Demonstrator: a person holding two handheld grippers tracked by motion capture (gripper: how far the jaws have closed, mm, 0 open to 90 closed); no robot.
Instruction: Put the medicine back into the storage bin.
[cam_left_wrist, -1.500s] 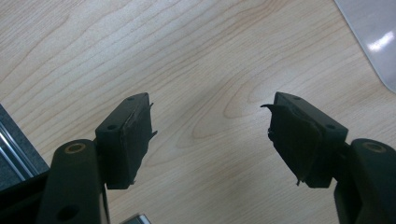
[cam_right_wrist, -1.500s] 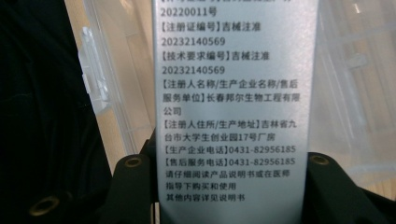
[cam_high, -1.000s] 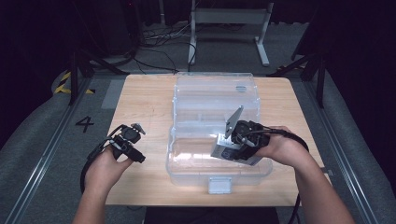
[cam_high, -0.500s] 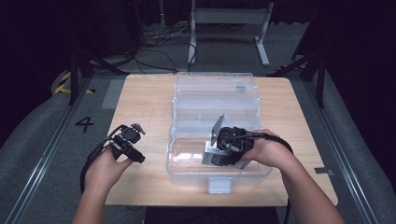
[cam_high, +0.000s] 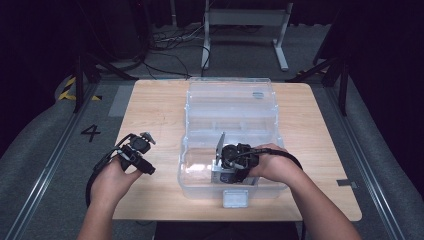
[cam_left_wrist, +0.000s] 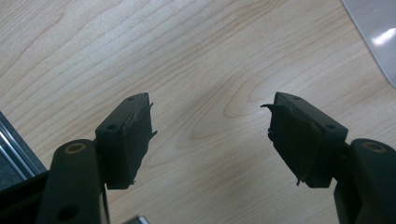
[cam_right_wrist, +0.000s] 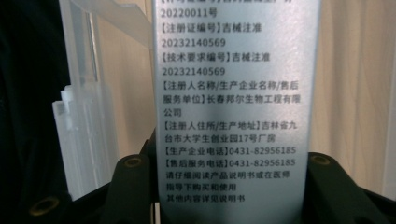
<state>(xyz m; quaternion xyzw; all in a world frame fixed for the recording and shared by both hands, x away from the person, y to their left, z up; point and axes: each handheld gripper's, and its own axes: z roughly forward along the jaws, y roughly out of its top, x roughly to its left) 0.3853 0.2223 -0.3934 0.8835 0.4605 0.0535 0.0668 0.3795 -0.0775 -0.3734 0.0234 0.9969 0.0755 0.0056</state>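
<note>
A light wooden table (cam_high: 150, 107) with rounded corners and a visible grain is seen from above, and one clear plastic box (cam_high: 231, 107) with a hinged lid laid open behind it is set on its middle. The box is thin-walled and glossy, with rounded corners, moulded dividers in its far part and a pale latch tab (cam_high: 235, 198) at its near edge.

A flat, stiff silver packet (cam_right_wrist: 236, 93) is clamped by the right hand-held gripper (cam_high: 224, 167), whose two black jaws are partly closed and pressed on its two side edges, as is shown in the right gripper view. The packet is rectangular, matt metallic in finish, and printed with rows of small black characters and numbers. In the high view it is held on edge, tilted slightly, inside the near compartment of the box, with the gripper low over the box's near part. Ribbed clear plastic is seen just beside the packet in the right gripper view.

The left hand-held gripper (cam_left_wrist: 210, 140) is held above bare wood to the left of the box, well apart from it. Its two jaws are spread wide with nothing between them; the dark pads (cam_left_wrist: 299, 140) are worn and frayed at their edges. Two grippers, one box and one packet are counted.
</note>
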